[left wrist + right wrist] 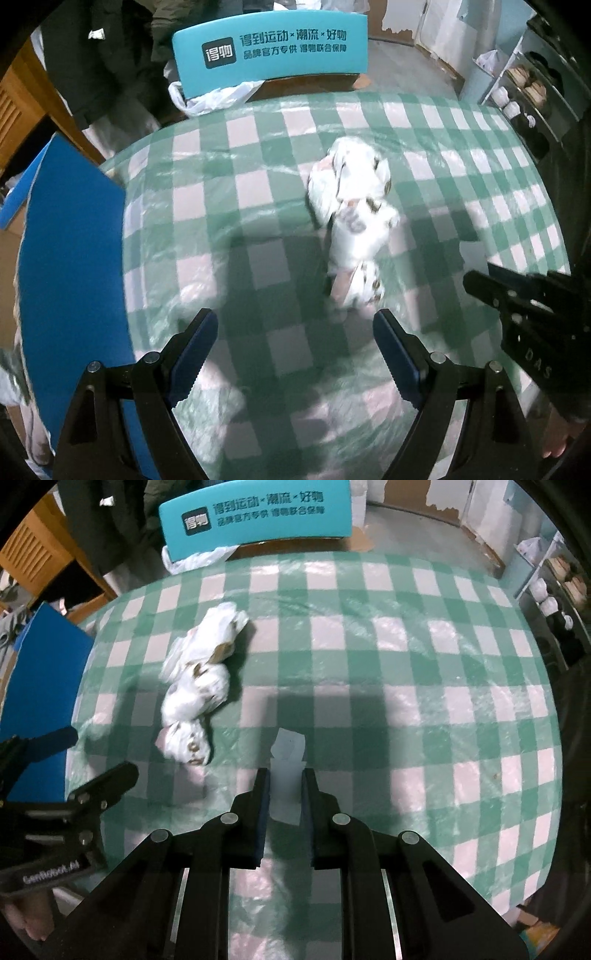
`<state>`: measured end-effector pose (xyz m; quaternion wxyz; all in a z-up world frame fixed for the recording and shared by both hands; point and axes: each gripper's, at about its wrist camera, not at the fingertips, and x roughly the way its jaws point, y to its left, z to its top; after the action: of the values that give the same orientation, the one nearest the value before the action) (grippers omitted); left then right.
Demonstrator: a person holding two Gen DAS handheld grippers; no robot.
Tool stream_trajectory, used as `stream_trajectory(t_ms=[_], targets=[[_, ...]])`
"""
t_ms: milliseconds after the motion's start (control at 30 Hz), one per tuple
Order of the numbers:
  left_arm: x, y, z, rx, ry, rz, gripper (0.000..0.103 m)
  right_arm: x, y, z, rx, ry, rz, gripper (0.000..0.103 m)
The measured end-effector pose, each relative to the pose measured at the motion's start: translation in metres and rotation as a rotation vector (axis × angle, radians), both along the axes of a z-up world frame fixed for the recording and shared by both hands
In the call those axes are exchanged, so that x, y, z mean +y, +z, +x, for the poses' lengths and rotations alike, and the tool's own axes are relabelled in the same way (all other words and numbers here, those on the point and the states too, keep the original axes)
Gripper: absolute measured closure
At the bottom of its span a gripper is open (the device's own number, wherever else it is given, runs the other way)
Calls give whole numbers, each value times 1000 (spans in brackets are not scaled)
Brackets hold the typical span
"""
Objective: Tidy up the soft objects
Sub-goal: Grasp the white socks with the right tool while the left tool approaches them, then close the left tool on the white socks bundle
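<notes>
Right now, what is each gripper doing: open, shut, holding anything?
Left gripper: open, nothing between its fingers, above the checked tablecloth.
Right gripper: shut on a small pale sheet; what the sheet is cannot be told.

a green-and-white checked tablecloth [406, 657] under clear plastic covers the table. past the table's far edge stands a teal box [269, 48] with printed lettering, a white plastic bag [214, 98] just in front of it. a blue board [70, 258] lies along the table's left edge. shelves [528, 92] with small items stand beyond its far right corner.
</notes>
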<state>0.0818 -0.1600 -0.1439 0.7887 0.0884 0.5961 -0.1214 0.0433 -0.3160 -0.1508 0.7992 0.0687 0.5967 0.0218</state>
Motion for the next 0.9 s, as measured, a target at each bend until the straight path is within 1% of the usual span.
stream_trajectory(t_ms=[100, 233, 567, 633, 767, 833, 867, 900], targets=[[-8, -2, 10, 3, 5, -15, 15, -9, -2, -1, 2, -11, 0, 89], [-19, -7, 20, 6, 1, -25, 15, -10, -13, 7, 9, -23, -8, 89], [-43, -27, 35, 7, -31, 12, 15, -22, -19, 12, 12, -38, 2, 89], [-44, -29, 35, 0, -35, 30, 15, -22, -19, 12, 15, -36, 2, 89], [-44, -32, 39, -10, -31, 32, 16, -21, -18, 12, 13, -32, 1, 89], [-43, -31, 39, -19, -33, 28, 18, -20, -17, 12, 11, -29, -1, 89], [-43, -31, 39, -24, -38, 34, 22, -19, -17, 13, 11, -28, 0, 89], [-43, -32, 39, -26, -43, 40, 30, -18, -16, 13, 10, -27, 1, 89]])
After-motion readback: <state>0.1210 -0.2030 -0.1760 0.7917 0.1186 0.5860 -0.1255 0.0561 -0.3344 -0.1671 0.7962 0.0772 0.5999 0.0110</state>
